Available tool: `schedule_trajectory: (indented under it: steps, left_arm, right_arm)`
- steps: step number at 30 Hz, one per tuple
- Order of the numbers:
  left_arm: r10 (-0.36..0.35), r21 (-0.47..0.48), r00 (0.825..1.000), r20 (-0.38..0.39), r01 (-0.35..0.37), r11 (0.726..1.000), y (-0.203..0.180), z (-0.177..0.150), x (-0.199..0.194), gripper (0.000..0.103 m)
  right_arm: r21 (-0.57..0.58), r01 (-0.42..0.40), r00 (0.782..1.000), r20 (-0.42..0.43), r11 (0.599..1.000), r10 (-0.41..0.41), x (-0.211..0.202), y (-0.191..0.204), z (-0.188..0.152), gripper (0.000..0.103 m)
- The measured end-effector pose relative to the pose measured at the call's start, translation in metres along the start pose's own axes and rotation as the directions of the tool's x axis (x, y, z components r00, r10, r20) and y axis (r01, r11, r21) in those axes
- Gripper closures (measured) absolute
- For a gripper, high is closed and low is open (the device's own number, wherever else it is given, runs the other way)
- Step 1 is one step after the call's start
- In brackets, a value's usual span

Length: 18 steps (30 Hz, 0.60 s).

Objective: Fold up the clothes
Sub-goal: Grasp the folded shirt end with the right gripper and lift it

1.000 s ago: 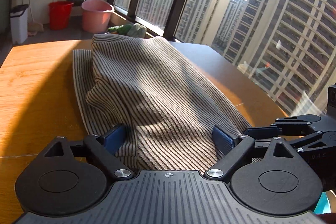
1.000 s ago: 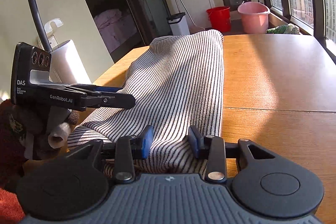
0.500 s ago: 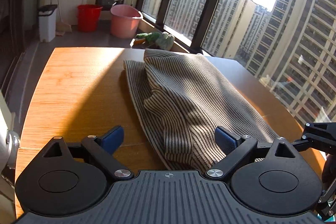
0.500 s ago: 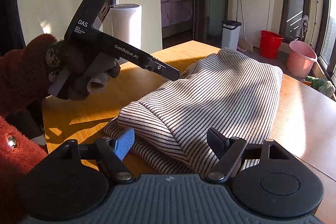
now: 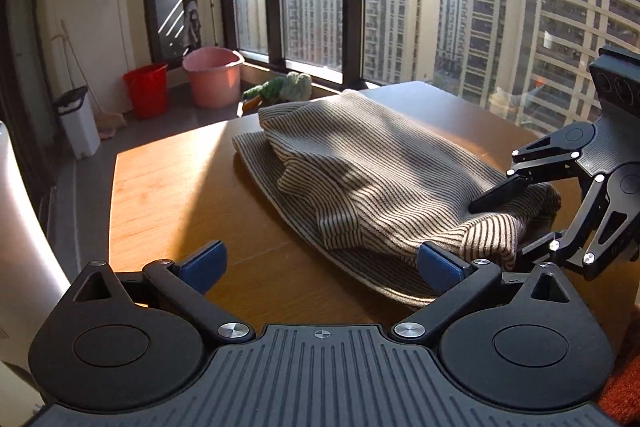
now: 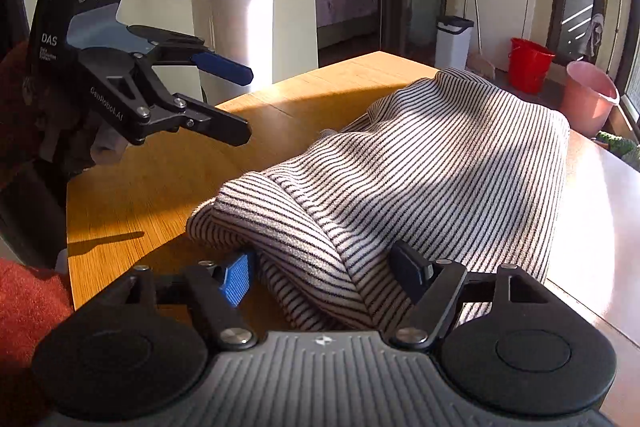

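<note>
Worktop [image 5: 168, 187]: wooden, sunlit.
Striped garment [image 5: 384, 179]: folded, lying across worktop.
Left claw [image 5: 320, 263]: apart, empty.
Right claw [image 6: 324, 273]: apart, straddling garment's near fold.

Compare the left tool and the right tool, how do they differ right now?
The left tool stands open above bare wooden table, beside the striped garment; the right tool straddles the garment's near folded end. The left tool has nothing between its pads; the right tool has cloth bunched between its pads, though its jaws are spread, not clamped. Both are black with blue pads, and both are open.
</note>
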<state>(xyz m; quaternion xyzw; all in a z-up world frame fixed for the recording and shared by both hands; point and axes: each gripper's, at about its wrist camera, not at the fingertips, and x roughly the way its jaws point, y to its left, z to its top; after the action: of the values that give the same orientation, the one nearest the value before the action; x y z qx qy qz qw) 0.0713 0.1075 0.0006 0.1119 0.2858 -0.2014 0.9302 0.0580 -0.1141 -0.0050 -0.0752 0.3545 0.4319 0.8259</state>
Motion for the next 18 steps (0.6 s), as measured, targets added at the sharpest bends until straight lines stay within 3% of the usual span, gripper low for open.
schedule_trajectory:
  steps: [3, 7, 12, 18]
  left_arm:
    - [-0.048, 0.137, 0.999, -0.002, 0.048, 0.989, -0.022, -0.004, -0.005, 0.0]
    - [-0.104, 0.272, 0.994, -0.031, 0.109, 0.956, -0.048, -0.01, 0.003, 0.0]
    - [-0.055, 0.406, 0.998, 0.013, 0.045, 0.913, -0.077, -0.008, 0.04, 0.0]
    - [-0.059, 0.496, 0.998, 0.027, 0.038, 0.868, -0.093, -0.003, 0.072, 0.0]
  right_arm:
    - [0.144, -0.062, 0.998, 0.018, 0.988, 0.06, -0.003, -0.019, 0.0, 0.04]
    - [0.305, -0.136, 0.991, 0.051, 0.943, 0.127, -0.005, -0.041, -0.002, 0.04]
    - [0.335, -0.158, 0.987, 0.066, 0.929, 0.144, -0.004, -0.046, -0.004, 0.04]
    - [0.23, -0.104, 0.994, 0.046, 0.968, 0.096, -0.007, -0.032, -0.002, 0.04]
